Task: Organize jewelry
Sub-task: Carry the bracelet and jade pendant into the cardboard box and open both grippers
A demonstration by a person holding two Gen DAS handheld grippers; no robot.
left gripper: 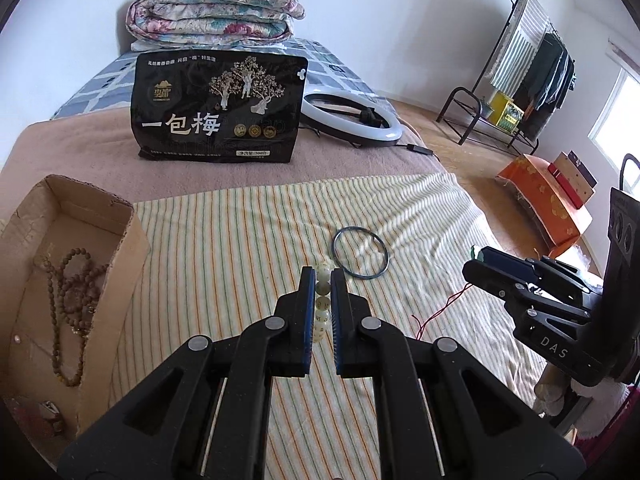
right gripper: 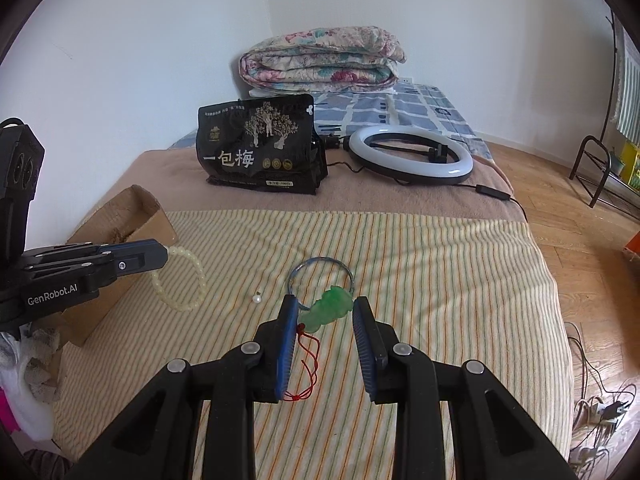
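Observation:
My left gripper [left gripper: 322,276] is shut on a pale bead bracelet [left gripper: 322,304] and holds it above the striped towel [left gripper: 240,248]; in the right wrist view the bracelet [right gripper: 188,280] hangs from its tips [right gripper: 162,256] beside the cardboard box [right gripper: 132,216]. My right gripper [right gripper: 325,305] is open around a green jade pendant [right gripper: 330,307] with a red cord [right gripper: 308,364]. A dark thin bangle [left gripper: 360,254] lies on the towel, just beyond the pendant [right gripper: 320,276]. A small pearl [right gripper: 256,299] lies to its left. A brown bead necklace [left gripper: 68,300] lies in the box [left gripper: 120,256].
A black snack bag [left gripper: 220,108] stands behind the towel on the bed. A ring light [left gripper: 352,116] with its cable lies to the bag's right. A folded quilt [left gripper: 212,12] sits at the back. A clothes rack [left gripper: 528,64] and an orange box [left gripper: 548,204] stand on the floor at right.

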